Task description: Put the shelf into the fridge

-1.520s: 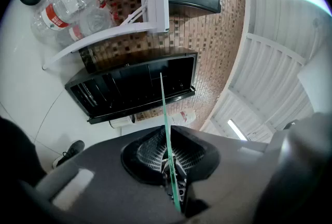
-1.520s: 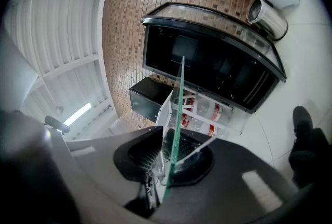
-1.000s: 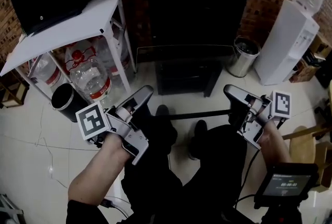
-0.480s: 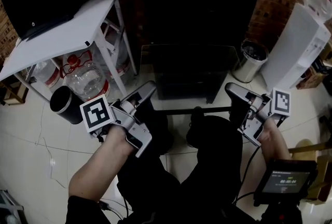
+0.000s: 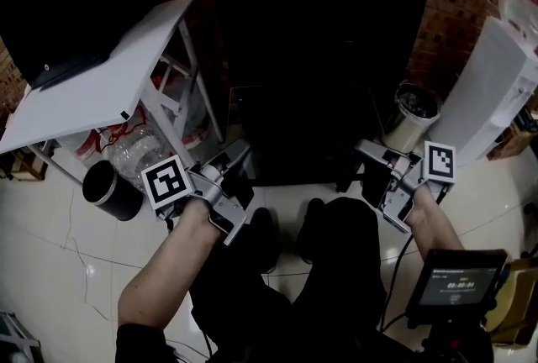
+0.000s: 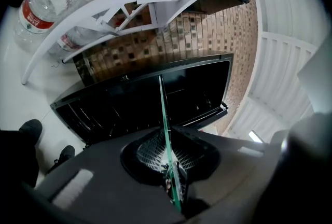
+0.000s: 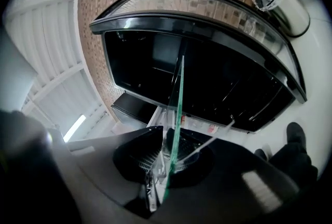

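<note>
Glass shelf (image 6: 165,129): clamped edge-on in my left hand-held gripper (image 5: 239,158) and right hand-held gripper (image 5: 363,153), one per side to keep it level; carried just before the open black fridge (image 7: 207,78), apparently not yet inside.

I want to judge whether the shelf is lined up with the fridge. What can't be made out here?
Fridge interior, head view: too dark to show rails or slots.
Glass shelf, both gripper views: edge-on, so width and far edge are unreadable; head view: nearly lost against the dark.
Small screen, head view: digits too small to read.
</note>
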Action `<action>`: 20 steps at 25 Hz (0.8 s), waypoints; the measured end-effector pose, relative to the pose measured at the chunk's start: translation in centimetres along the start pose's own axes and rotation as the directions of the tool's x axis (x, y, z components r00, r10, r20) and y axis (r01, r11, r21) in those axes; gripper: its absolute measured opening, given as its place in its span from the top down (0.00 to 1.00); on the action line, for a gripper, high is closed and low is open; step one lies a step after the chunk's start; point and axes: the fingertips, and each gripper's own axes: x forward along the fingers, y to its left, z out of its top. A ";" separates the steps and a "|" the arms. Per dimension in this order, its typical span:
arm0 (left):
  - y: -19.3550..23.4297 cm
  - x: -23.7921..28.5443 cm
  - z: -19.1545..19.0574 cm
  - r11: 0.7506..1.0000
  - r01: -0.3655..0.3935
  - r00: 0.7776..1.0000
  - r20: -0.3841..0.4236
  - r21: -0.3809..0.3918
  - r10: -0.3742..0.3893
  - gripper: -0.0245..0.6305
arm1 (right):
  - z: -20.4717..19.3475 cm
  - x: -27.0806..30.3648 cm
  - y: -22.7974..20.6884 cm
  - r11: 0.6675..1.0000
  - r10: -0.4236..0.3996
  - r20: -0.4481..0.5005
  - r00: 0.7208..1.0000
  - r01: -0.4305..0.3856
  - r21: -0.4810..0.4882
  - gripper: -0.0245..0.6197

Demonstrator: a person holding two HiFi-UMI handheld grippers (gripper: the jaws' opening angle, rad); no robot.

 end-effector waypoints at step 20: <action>3.4 6.0 2.4 1.000 -0.022 1.000 0.011 -0.001 0.022 0.92 | 5.3 2.0 -4.0 0.999 -0.038 0.002 0.999 0.038 0.025 0.90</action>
